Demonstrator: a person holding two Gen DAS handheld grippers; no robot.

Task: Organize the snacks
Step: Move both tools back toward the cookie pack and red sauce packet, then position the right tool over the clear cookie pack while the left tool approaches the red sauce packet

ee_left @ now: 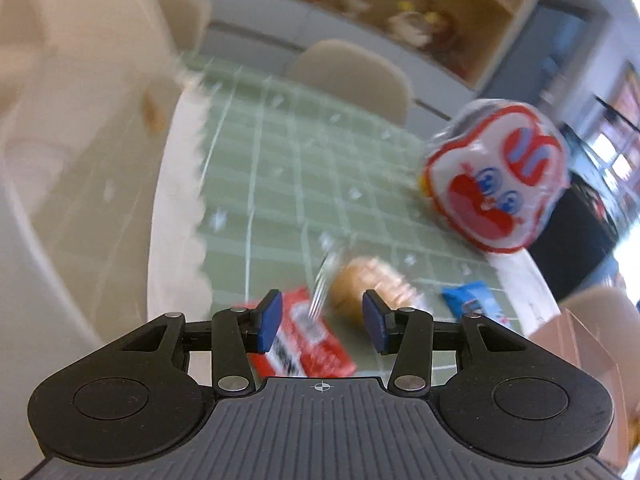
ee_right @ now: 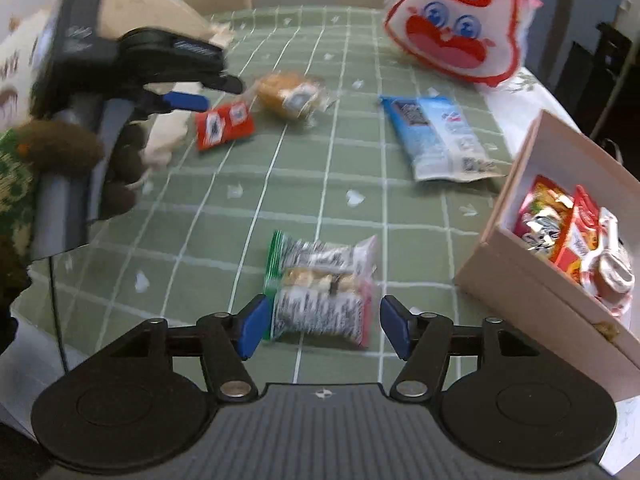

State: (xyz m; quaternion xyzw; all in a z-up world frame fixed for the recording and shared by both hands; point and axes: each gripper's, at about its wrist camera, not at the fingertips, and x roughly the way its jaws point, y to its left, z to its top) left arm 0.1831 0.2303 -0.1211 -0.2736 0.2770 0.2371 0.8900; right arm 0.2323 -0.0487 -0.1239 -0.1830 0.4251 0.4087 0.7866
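My left gripper (ee_left: pixel 322 326) is open and empty, just above a red snack packet (ee_left: pixel 310 340) and a wrapped golden bun (ee_left: pixel 370 284). In the right wrist view the left gripper (ee_right: pixel 200 92) hovers beside the red packet (ee_right: pixel 225 125) and the bun (ee_right: pixel 290 94). My right gripper (ee_right: pixel 320 330) is open with a clear cracker packet (ee_right: pixel 322 294) lying on the table between its jaws. A blue-and-white packet (ee_right: pixel 436 138) lies farther right. A pink box (ee_right: pixel 532 280) at the right holds several snacks.
A green checked tablecloth (ee_right: pixel 280 184) covers the table. A large red-and-white face-printed bag (ee_right: pixel 456 24) stands at the far right; it also shows in the left wrist view (ee_left: pixel 496 176). Beige chairs (ee_left: pixel 352 76) stand behind the table. A shelf (ee_left: pixel 420 8) is beyond.
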